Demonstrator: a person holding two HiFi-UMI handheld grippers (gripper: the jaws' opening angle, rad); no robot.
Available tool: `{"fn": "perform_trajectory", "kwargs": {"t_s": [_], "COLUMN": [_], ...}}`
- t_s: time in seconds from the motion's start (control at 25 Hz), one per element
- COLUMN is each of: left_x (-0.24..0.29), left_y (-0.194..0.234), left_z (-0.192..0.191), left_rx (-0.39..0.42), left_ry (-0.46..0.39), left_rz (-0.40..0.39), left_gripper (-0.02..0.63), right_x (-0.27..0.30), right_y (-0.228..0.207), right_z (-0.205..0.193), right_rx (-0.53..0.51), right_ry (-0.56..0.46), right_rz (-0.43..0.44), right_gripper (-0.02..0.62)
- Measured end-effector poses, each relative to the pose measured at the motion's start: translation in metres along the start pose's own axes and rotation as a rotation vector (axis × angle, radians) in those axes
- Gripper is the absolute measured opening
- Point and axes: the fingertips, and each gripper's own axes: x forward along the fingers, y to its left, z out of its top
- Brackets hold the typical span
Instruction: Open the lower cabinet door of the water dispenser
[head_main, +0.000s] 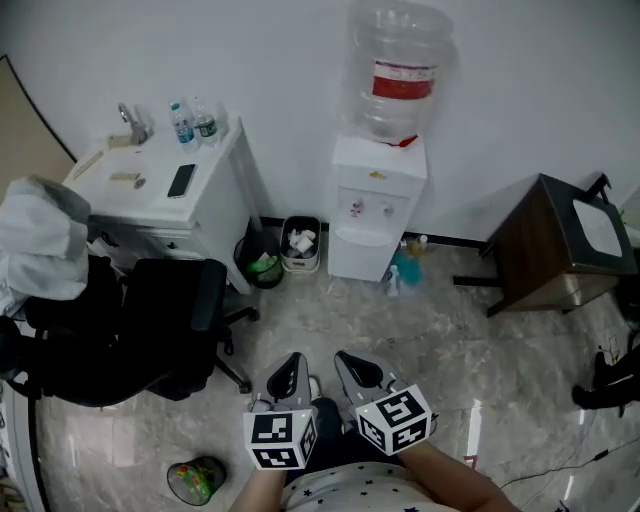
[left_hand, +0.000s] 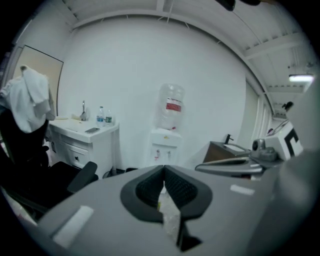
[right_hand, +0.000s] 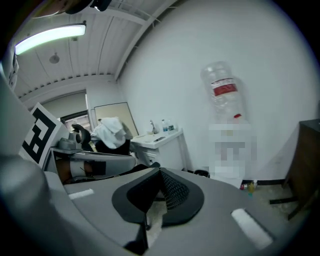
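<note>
The white water dispenser (head_main: 375, 200) stands against the far wall with an upturned clear bottle (head_main: 400, 70) on top. Its lower cabinet door (head_main: 358, 256) is closed. Both grippers are held low, near the person's body and well short of the dispenser. My left gripper (head_main: 290, 372) is shut with nothing between its pads. My right gripper (head_main: 358, 370) is beside it, also shut and empty. In the left gripper view the dispenser (left_hand: 164, 145) stands straight beyond the closed jaws (left_hand: 163, 170). In the right gripper view the bottle (right_hand: 224, 90) stands to the right of the closed jaws (right_hand: 160, 172).
A white desk (head_main: 215, 215) with a tap, bottles and a phone stands at the left, with a black office chair (head_main: 150, 330) in front of it. Two bins (head_main: 300, 245) sit between desk and dispenser. Spray bottles (head_main: 405, 268) stand by the dispenser's right foot. A brown side table (head_main: 545, 245) is at the right.
</note>
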Motion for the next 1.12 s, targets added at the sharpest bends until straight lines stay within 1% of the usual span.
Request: {"fn": "perform_trajectory", "kwargs": {"t_s": [0.16, 0.32, 0.44, 0.52, 0.6, 0.76, 0.88, 1.04, 1.12], "left_x": [0.056, 0.125, 0.191, 0.239, 0.289, 0.395, 0.461, 0.518, 0.534], "left_y": [-0.016, -0.024, -0.026, -0.025, -0.022, -0.019, -0.013, 0.0, 0.004], "left_z": [-0.007, -0.015, -0.022, -0.029, -0.044, -0.095, -0.146, -0.214, -0.24], "left_rx": [0.023, 0.043, 0.074, 0.085, 0.092, 0.069, 0.061, 0.037, 0.034], "left_ry": [0.069, 0.128, 0.176, 0.2, 0.221, 0.258, 0.284, 0.349, 0.378], "left_rz": [-0.065, -0.123, -0.175, -0.201, -0.215, -0.234, -0.244, -0.234, -0.249], "left_gripper": [0.006, 0.006, 0.006, 0.006, 0.006, 0.006, 0.006, 0.006, 0.006], "right_x": [0.0, 0.018, 0.048, 0.078, 0.113, 0.181, 0.227, 0.277, 0.297], "right_y": [-0.068, -0.13, -0.179, -0.212, -0.247, -0.332, -0.403, -0.475, -0.502], "right_z": [-0.006, -0.021, -0.033, -0.043, -0.06, -0.103, -0.153, -0.225, -0.258], "right_rx": [0.077, 0.144, 0.199, 0.217, 0.223, 0.232, 0.263, 0.245, 0.282], "right_ry": [0.007, 0.047, 0.079, 0.097, 0.115, 0.102, 0.092, 0.146, 0.174], "right_rz": [-0.124, -0.227, -0.29, -0.307, -0.316, -0.354, -0.411, -0.466, -0.469], "right_gripper": [-0.006, -0.006, -0.006, -0.006, -0.006, -0.006, -0.006, -0.006, -0.006]}}
